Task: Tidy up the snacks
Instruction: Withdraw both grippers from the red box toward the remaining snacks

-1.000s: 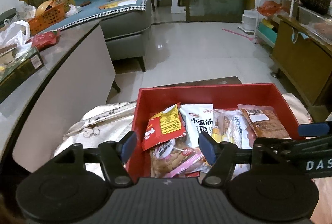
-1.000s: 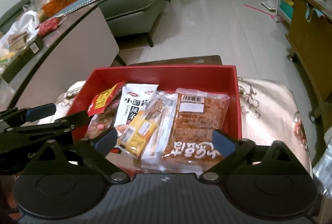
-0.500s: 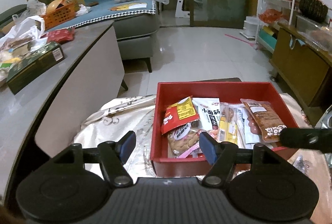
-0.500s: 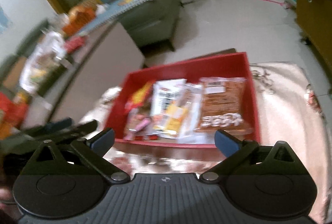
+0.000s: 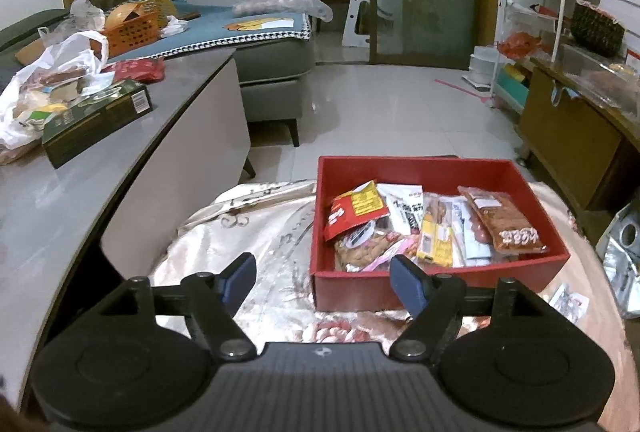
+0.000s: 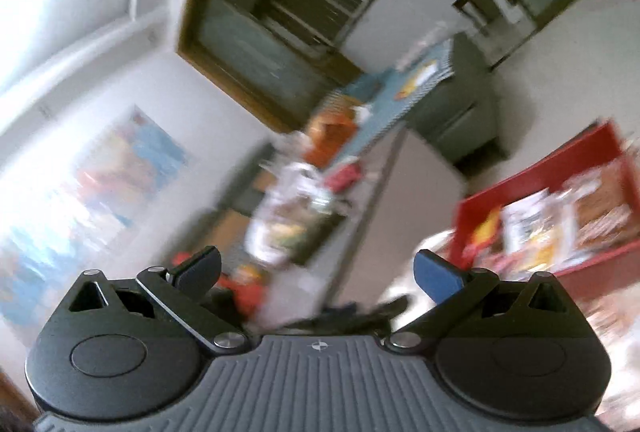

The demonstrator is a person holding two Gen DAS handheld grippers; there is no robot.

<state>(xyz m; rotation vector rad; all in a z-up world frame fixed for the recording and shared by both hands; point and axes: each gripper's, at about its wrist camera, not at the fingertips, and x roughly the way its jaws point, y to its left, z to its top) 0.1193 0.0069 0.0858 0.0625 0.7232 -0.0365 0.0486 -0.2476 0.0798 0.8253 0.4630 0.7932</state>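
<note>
My left hand-held gripper [image 5: 322, 278] hangs empty above the shiny cloth [image 5: 248, 236], its jaws spread and just now opening wider, nothing between them. The red box [image 5: 436, 286] of snack packets [image 5: 420, 224] sits on the cloth just right of it. My right hand-held gripper [image 6: 318, 268], blurred, stands spread and empty too.
</note>
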